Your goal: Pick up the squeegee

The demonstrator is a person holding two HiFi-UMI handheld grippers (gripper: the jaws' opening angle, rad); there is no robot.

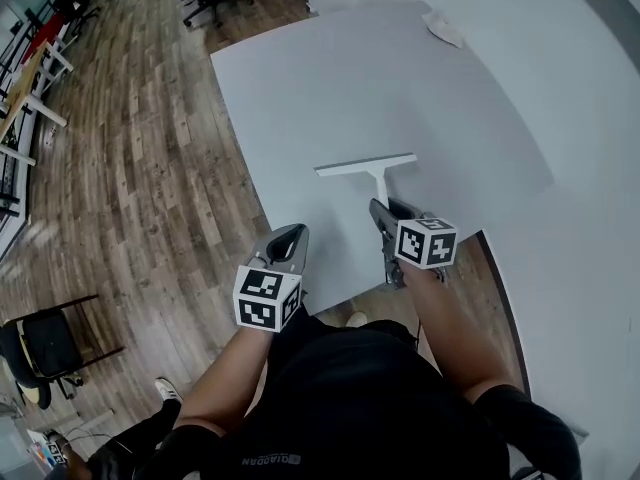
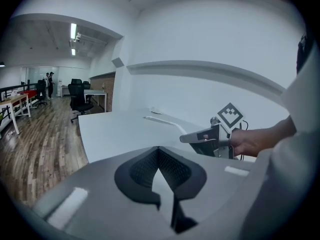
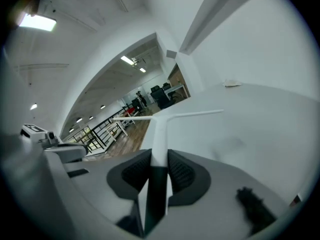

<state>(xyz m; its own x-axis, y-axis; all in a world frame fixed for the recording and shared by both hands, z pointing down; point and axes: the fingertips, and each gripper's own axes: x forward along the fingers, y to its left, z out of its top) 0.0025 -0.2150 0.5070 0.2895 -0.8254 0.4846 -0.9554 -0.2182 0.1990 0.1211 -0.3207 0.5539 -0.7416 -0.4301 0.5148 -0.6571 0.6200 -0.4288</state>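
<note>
Squeegee [image 1: 375, 170] is sitting in the right gripper [image 1: 382, 208] right now, out over the grey table [image 1: 300, 88]. From the head view it is looking clear of the top rather than lying on it, though that is a judgement call. Its white blade [image 1: 350, 168] is running from 9 o'clock to 3 o'clock, and the slim handle [image 1: 379, 186] is coming back toward 6 o'clock, straight into the jaws. The right gripper view is showing those 2 jaws bearing in on the handle from both sides, pads pressing on it, so the grip is looking firm.

The left gripper [image 1: 292, 236] is hanging at about 8 o'clock from the right one, near the table's edge and well apart from the squeegee. Its 2 jaws are meeting at the tips, with nothing between them.

As for handling, the squeegee is looking light and stiff, with a thin, smooth stem that is probably a little slippery. That long blade is sitting well out at 12 o'clock from the grip, so it is likely wanting to swing or twist in the pads. The handle is the place to be holding it, squarely across its 2 flat sides. The blade's edge is probably the soft part and is no place for pinching.
</note>
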